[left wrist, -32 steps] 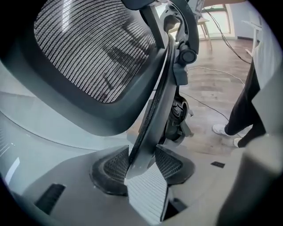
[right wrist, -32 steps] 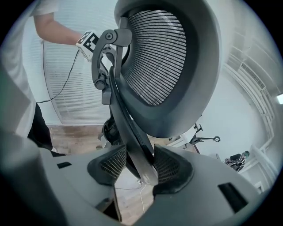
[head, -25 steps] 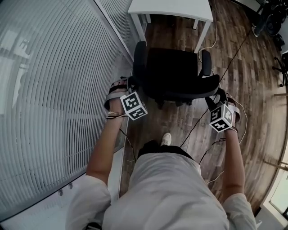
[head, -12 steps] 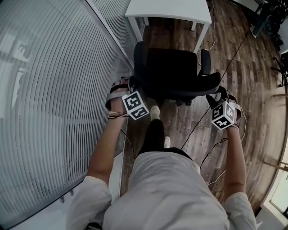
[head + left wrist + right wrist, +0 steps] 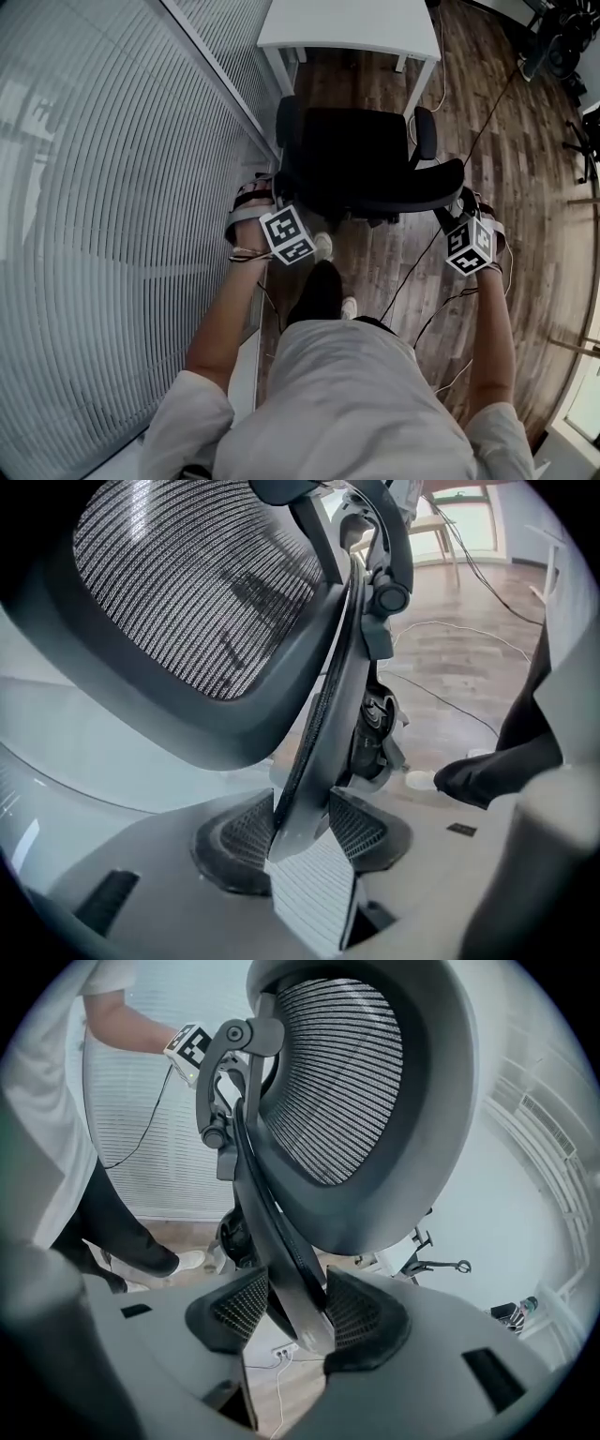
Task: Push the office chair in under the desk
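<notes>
A black office chair (image 5: 361, 155) stands on the wooden floor just in front of a white desk (image 5: 352, 23), its seat facing the desk. My left gripper (image 5: 277, 195) is shut on the left edge of the chair's backrest (image 5: 394, 199), and my right gripper (image 5: 458, 202) is shut on the right edge. In the left gripper view the backrest's rim (image 5: 319, 742) sits squeezed between the two pads of that gripper (image 5: 300, 829), with the mesh back (image 5: 187, 583) rising above. The right gripper view shows the same clamp by the other gripper (image 5: 295, 1314) on the rim (image 5: 281, 1241).
A glass wall with blinds (image 5: 112, 187) runs close along the left of the chair and desk. Cables (image 5: 422, 272) trail over the floor on the right. The person's dark leg and white shoe (image 5: 323, 248) are right behind the chair. Desk legs (image 5: 419, 80) frame the gap.
The chair and both grippers have moved forward toward the desk. The person has stepped forward, one foot now directly behind the chair base.
</notes>
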A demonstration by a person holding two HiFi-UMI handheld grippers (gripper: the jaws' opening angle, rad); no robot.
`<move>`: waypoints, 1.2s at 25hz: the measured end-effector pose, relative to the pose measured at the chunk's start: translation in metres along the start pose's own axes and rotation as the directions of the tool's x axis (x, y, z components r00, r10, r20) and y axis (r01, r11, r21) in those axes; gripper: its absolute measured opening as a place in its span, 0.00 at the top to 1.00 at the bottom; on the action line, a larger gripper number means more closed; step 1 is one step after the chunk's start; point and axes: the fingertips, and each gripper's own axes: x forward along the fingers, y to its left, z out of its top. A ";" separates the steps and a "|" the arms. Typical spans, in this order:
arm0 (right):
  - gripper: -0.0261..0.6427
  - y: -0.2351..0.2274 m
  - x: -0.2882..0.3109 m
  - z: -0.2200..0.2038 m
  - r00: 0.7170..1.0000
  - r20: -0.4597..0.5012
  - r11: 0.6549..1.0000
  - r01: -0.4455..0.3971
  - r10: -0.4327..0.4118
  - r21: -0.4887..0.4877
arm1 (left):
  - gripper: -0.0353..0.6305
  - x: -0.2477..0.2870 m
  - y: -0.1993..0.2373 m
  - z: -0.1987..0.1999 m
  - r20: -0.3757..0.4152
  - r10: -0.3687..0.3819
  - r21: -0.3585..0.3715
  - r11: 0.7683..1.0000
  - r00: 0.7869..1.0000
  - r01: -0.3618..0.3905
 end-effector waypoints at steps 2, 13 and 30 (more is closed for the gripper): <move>0.64 -0.007 0.003 0.002 1.000 -0.005 1.000 0.010 -0.010 0.014 | 0.64 0.004 0.008 0.002 0.008 0.000 0.005 1.000 1.000 0.000; 0.64 -0.032 0.030 0.019 1.000 -0.008 0.999 0.027 -0.026 0.044 | 0.64 0.031 0.044 -0.002 0.022 -0.018 0.010 1.000 1.000 0.018; 0.64 -0.082 0.076 0.046 0.999 -0.035 0.997 0.014 -0.012 0.070 | 0.64 0.078 0.106 -0.002 0.027 -0.025 0.028 0.999 0.999 0.025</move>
